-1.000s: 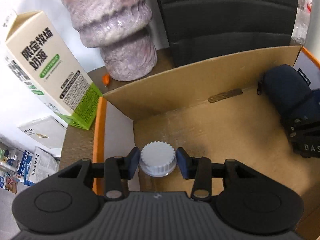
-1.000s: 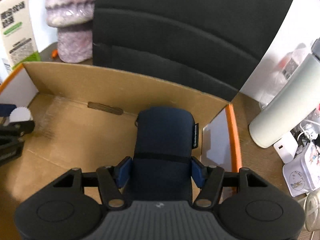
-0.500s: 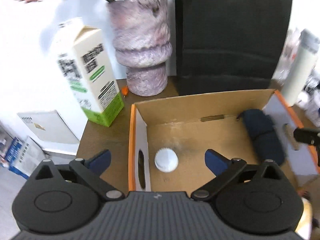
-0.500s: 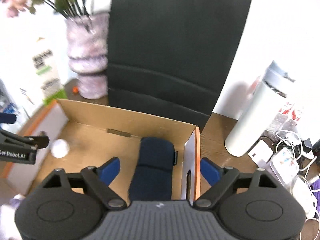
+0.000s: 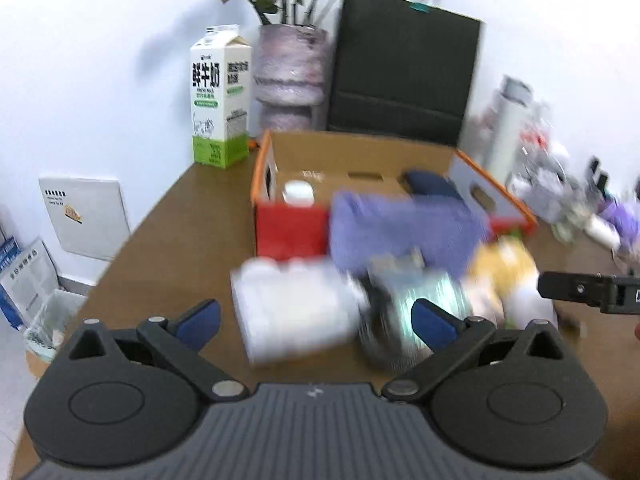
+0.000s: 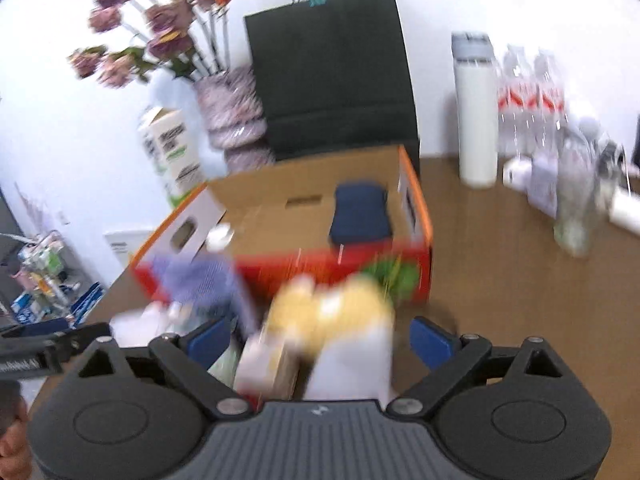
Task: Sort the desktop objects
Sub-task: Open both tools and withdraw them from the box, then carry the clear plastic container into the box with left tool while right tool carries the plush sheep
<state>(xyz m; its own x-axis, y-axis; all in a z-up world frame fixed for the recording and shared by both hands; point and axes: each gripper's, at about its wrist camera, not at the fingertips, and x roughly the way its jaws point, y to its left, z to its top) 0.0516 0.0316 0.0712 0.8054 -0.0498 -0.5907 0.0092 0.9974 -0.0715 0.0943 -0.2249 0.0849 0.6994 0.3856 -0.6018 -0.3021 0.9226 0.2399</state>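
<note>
Both grippers are open and empty, held back over the desk in front of the cardboard box (image 5: 492, 196) (image 6: 416, 200). Inside the box lie a white-capped jar (image 5: 298, 192) (image 6: 219, 236) at the left and a dark blue case (image 5: 430, 184) (image 6: 360, 212) at the right. My left gripper (image 5: 316, 322) is above a blurred white object (image 5: 292, 308) and a dark round item (image 5: 384, 320). My right gripper (image 6: 322, 340) is above a yellow and white object (image 6: 340, 312) (image 5: 504, 268). A purple cloth (image 5: 400, 228) (image 6: 200, 276) lies against the box front.
A milk carton (image 5: 218, 104), a vase of flowers (image 5: 290, 76) and a black paper bag (image 5: 404, 68) stand behind the box. A white flask (image 6: 476, 108), water bottles (image 6: 532, 100) and small clutter (image 6: 576, 200) fill the right side of the brown desk (image 6: 520, 280).
Both grippers opened, let go of the jar and the blue case inside the box, and pulled back and up to above the items in front of it.
</note>
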